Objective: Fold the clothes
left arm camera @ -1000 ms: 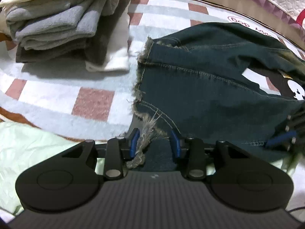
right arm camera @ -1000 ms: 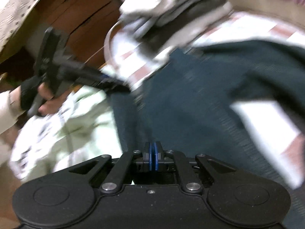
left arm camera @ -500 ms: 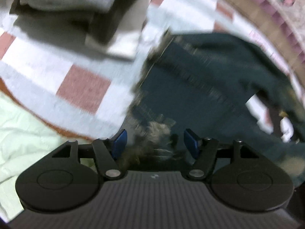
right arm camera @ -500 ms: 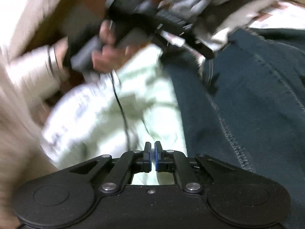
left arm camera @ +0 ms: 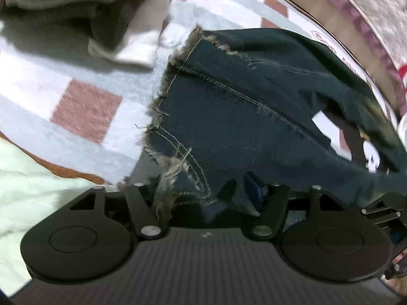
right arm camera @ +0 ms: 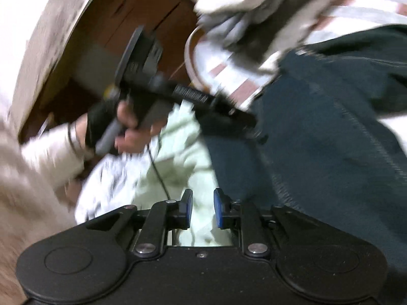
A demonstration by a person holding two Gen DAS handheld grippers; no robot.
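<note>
Dark denim jeans (left arm camera: 254, 117) with a frayed hem lie on a checked blanket (left arm camera: 86, 109). My left gripper (left arm camera: 203, 193) points down over the hem's near corner with its jaws wide. The frayed edge lies loose between them, and it hides the left pad. In the right wrist view a hand (right arm camera: 132, 127) holds that left gripper (right arm camera: 244, 127) at the edge of the jeans (right arm camera: 330, 139). My right gripper (right arm camera: 202, 208) is opening, with nothing between its blue pads. It hovers over a pale green garment (right arm camera: 178, 157) beside the jeans.
A stack of folded grey and white clothes (left arm camera: 76, 0) (right arm camera: 254, 12) sits on the blanket beyond the hem. The pale green garment (left arm camera: 30, 190) lies crumpled at the near left. A quilted mattress edge (left arm camera: 368, 5) borders the far side, and wooden floor (right arm camera: 152, 25) shows past the blanket.
The left jaws have spread wider around the frayed hem, and the gripper has dropped closer to the jeans. The right pads, shut before, now stand apart.
</note>
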